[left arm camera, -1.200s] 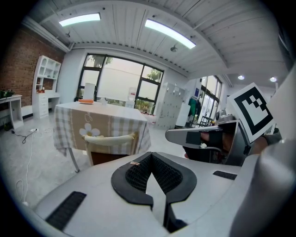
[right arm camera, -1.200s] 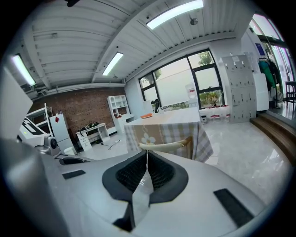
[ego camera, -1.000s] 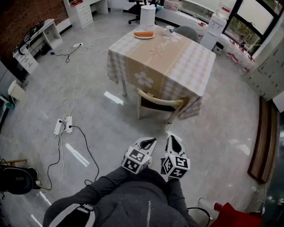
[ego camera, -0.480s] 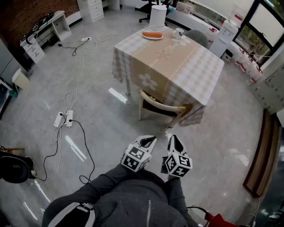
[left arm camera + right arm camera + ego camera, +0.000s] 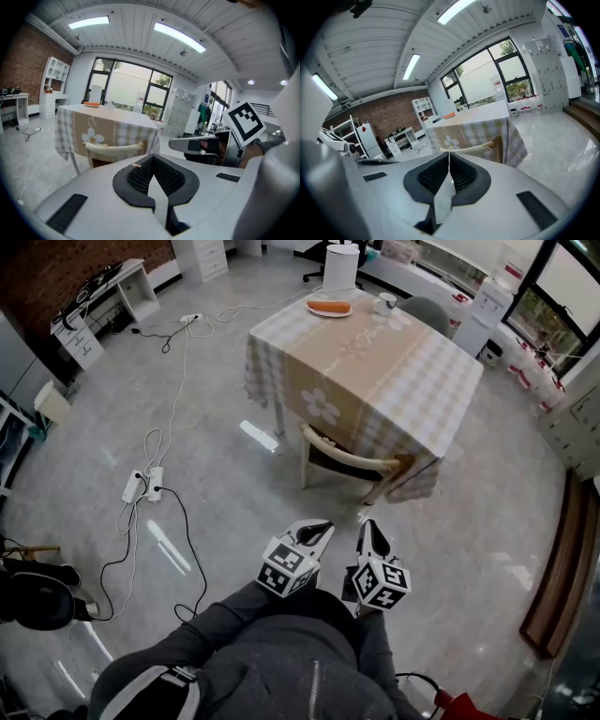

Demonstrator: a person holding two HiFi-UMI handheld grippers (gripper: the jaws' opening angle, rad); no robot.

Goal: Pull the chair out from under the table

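Chair (image 5: 349, 461) untouched under the table (image 5: 394, 362), well ahead of the left tongs (image 5: 314, 531) and right tongs (image 5: 368, 532). Both pressed together, empty.

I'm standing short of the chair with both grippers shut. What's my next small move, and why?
Likely step forward and open the right gripper toward the back rail of the chair. The chair sits tucked under the table, a stretch of floor separates it from both grippers, and the left gripper is shut too, so nothing can be grasped yet.
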